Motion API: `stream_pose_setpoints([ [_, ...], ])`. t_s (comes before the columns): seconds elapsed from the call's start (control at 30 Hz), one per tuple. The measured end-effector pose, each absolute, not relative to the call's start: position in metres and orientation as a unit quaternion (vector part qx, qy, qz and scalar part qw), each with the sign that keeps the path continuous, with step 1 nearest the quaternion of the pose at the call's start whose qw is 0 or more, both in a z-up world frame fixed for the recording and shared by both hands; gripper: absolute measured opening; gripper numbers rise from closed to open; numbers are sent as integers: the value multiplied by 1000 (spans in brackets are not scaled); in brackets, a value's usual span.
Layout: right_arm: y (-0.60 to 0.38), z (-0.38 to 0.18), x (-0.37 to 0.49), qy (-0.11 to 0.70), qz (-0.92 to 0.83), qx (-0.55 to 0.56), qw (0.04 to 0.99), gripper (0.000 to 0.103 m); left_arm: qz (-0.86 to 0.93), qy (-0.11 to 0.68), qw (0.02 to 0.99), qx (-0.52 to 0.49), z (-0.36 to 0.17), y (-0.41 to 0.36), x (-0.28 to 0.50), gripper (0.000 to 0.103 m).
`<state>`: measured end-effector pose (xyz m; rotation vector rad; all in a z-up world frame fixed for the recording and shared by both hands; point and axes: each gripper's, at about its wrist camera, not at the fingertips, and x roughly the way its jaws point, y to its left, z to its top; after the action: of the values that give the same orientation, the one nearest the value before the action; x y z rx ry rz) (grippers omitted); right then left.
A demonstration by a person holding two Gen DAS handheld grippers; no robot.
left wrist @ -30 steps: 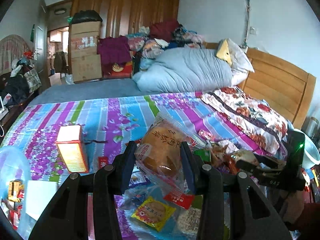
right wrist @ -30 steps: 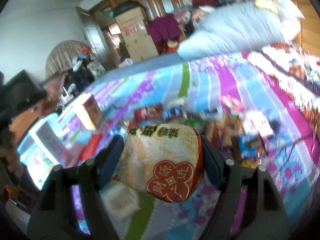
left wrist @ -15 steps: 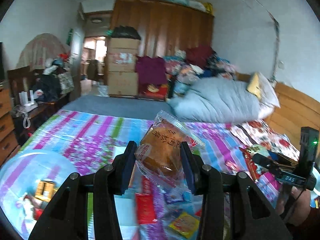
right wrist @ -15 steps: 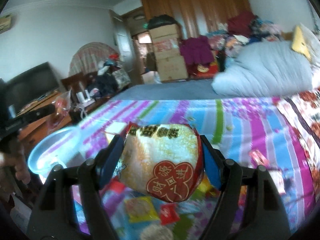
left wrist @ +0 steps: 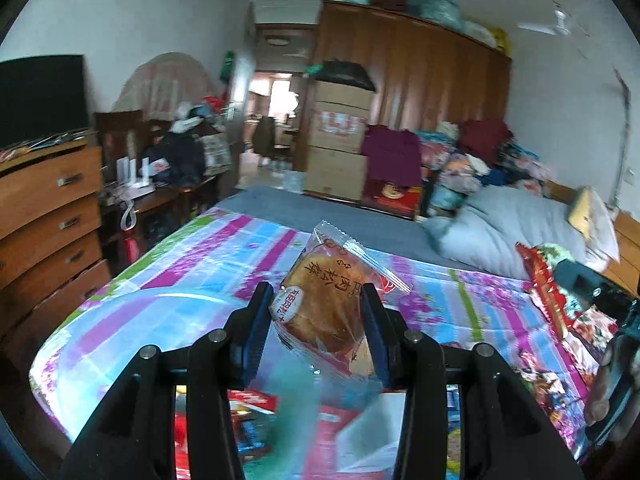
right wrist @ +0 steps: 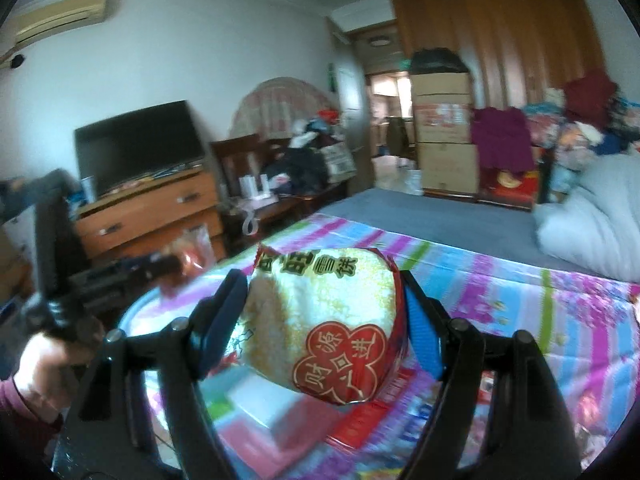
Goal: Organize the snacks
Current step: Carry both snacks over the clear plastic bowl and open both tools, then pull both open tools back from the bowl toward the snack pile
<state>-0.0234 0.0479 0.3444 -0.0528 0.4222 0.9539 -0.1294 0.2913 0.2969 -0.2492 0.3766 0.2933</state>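
A: Between the left gripper's (left wrist: 316,322) two blue pads sits a wrapped cake (left wrist: 326,312), pinched at its sides. It is a round golden-brown pastry in a clear, crinkly wrapper with red print, its top corner poking up past the fingertips.

B: And under that gripper?

A: A blur of loose snack packets (left wrist: 256,404) on the striped bedsheet (left wrist: 192,276), with a pale round tub (left wrist: 168,312) to the lower left.

B: The right wrist view?

A: The right gripper (right wrist: 324,316) stands fairly wide, clamped on a puffy rice cracker bag (right wrist: 326,320), white and gold with a red flower-shaped seal. It fills the whole gap. Off to its left is the other gripper (right wrist: 172,266) with its cake, over the tub's rim (right wrist: 136,312).

B: So which step?

A: Carrying, I'd judge: both snacks are lifted clear of the bed, neither yet put away. Next, each wants lowering over the tub before the grip loosens. The bag's slick foil could slip.
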Motion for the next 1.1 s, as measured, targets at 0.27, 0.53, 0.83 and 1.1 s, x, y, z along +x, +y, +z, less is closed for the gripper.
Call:
stream_pose_setpoints([
  [0.27,133,342,-23,242,513,-45,822,72,207,198,946,-153,275,374,-162,45],
  [0.53,204,325,-16,306,536,-52,785,61,235,246,924,-174,233,434,-164,45],
  [0.83,226,327,-32,307,546,-68,777,61,222,328,900,-182,181,450,-144,59],
  [1.1,211,352,-45,268,549,-66,789,71,247,296,905,-182,210,455,-154,86],
])
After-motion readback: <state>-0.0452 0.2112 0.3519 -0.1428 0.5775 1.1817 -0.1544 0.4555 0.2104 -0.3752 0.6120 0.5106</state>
